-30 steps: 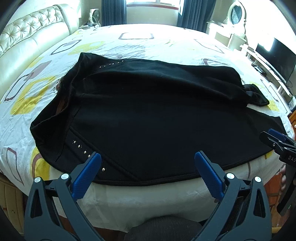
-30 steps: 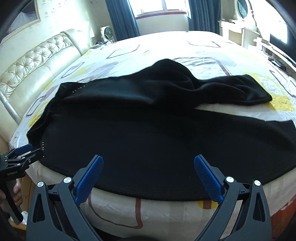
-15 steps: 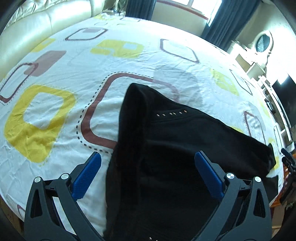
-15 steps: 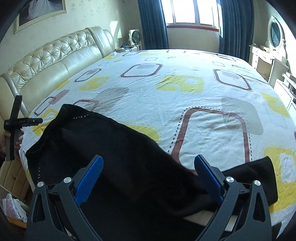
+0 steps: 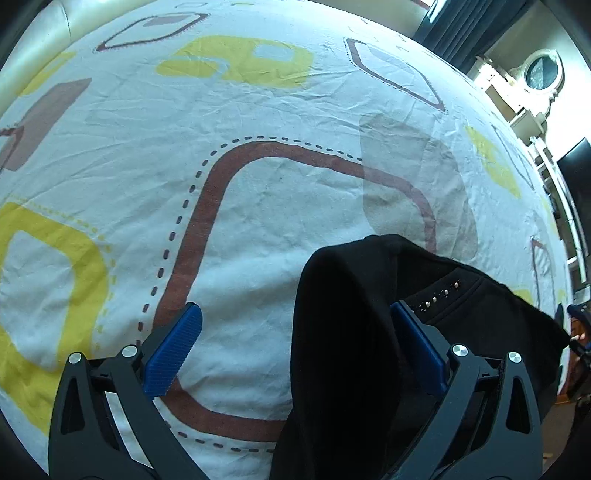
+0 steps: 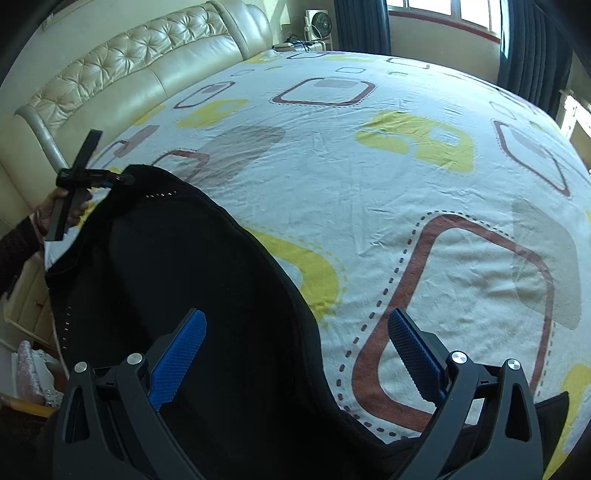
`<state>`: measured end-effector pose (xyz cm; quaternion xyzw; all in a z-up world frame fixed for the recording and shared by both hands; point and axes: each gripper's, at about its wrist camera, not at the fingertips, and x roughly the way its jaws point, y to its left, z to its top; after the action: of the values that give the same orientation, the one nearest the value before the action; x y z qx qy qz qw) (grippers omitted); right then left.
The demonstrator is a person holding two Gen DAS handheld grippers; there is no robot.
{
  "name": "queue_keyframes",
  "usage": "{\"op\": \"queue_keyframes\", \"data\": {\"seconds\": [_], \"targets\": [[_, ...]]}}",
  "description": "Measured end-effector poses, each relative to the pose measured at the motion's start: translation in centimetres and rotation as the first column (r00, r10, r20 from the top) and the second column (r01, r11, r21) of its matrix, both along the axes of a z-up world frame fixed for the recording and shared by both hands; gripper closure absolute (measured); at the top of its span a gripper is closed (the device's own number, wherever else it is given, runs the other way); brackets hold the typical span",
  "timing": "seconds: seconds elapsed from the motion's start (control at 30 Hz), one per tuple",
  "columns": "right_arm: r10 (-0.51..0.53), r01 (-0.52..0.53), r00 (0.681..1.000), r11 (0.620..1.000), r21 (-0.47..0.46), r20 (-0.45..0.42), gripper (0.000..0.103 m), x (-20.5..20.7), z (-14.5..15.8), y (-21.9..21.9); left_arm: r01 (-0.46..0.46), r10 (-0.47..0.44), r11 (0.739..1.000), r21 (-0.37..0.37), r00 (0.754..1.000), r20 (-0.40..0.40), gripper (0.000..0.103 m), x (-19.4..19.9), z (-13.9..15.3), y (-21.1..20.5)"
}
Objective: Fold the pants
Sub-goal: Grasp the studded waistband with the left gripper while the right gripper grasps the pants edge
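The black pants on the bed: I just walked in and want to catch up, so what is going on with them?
A person with a hand-held gripper in each hand is folding the black pants on the patterned bedsheet. The left gripper stands open over the studded waist end, cloth bunched between its fingers. The right gripper is also open, over the pants' edge. The fold is not finished; the cloth lies rumpled.

One pants, two grippers, left and right, one bed, one fan.
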<state>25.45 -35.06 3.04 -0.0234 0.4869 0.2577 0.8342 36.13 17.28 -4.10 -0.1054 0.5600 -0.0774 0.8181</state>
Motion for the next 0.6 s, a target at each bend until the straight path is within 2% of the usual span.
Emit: {"op": "queue_keyframes", "data": {"seconds": [0.07, 0.13, 0.17, 0.2, 0.23, 0.27, 0.3, 0.33, 0.37, 0.4, 0.47, 0.5, 0.53, 0.6], "targets": [[0.000, 0.004, 0.998, 0.998, 0.057, -0.066, 0.005, 0.8, -0.5, -0.3, 0.001, -0.002, 0.999, -0.055, 1.000, -0.028, 0.002, 0.3, -0.6, 0.0], [-0.005, 0.013, 0.994, 0.997, 0.081, -0.106, 0.005, 1.6, -1.2, -0.7, 0.033, -0.035, 0.998, -0.051, 0.998, -0.045, 0.003, 0.4, -1.1, -0.8], [-0.005, 0.018, 0.992, 0.994, 0.105, -0.125, 0.005, 1.8, -1.5, -0.9, 0.044, -0.046, 0.999, -0.030, 0.998, -0.038, 0.018, 0.3, -1.2, -1.3], [-0.003, 0.023, 0.989, 0.991, 0.134, -0.146, 0.005, 2.0, -1.8, -1.0, 0.058, -0.058, 0.998, -0.014, 0.998, -0.029, 0.042, 0.3, -1.2, -1.7], [-0.006, 0.033, 0.986, 0.987, 0.157, -0.169, 0.006, 2.2, -2.0, -1.2, 0.065, -0.066, 0.998, -0.013, 0.997, -0.030, 0.050, 0.3, -1.3, -1.9], [-0.006, 0.040, 0.981, 0.985, 0.170, -0.195, 0.008, 2.3, -2.3, -1.2, 0.057, -0.058, 0.998, -0.023, 0.998, -0.038, 0.063, 0.3, -1.5, -1.8], [0.005, 0.037, 0.975, 0.982, 0.183, -0.223, 0.025, 2.4, -2.6, -1.0, 0.049, -0.051, 0.998, -0.041, 0.998, -0.047, 0.070, 0.6, -1.6, -1.7], [0.020, 0.030, 0.967, 0.981, 0.190, -0.255, 0.065, 2.5, -3.1, -0.8, 0.033, -0.037, 0.997, -0.064, 0.998, -0.060, 0.071, 0.8, -1.6, -1.4], [0.020, 0.035, 0.957, 0.982, 0.184, -0.288, 0.076, 2.7, -3.7, -0.7, 0.020, -0.026, 0.997, -0.080, 0.997, -0.073, 0.073, 1.0, -1.7, -1.3], [0.009, 0.044, 0.950, 0.986, 0.161, -0.313, 0.079, 2.8, -4.2, -0.5, 0.017, -0.024, 0.996, -0.091, 0.997, -0.080, 0.080, 1.1, -1.7, -1.2], [0.022, 0.017, 0.946, 0.993, 0.118, -0.325, 0.080, 2.7, -4.7, 0.0, 0.033, -0.042, 0.993, -0.110, 0.996, -0.080, 0.090, 1.2, -1.6, -1.5], [0.018, 0.016, 0.945, 0.994, 0.104, -0.326, 0.080, 2.7, -4.7, 0.2, 0.042, -0.050, 0.994, -0.105, 0.996, -0.077, 0.093, 1.2, -1.5, -1.8], [0.012, 0.022, 0.944, 0.995, 0.102, -0.329, 0.087, 2.7, -4.8, 0.1, 0.055, -0.061, 0.994, -0.093, 0.995, -0.073, 0.094, 1.2, -1.4, -2.1], [0.000, 0.026, 0.951, 0.996, 0.081, -0.310, 0.094, 2.6, -4.5, 0.1, 0.076, -0.080, 0.995, -0.067, 0.995, -0.060, 0.094, 1.1, -1.1, -2.6]]}}
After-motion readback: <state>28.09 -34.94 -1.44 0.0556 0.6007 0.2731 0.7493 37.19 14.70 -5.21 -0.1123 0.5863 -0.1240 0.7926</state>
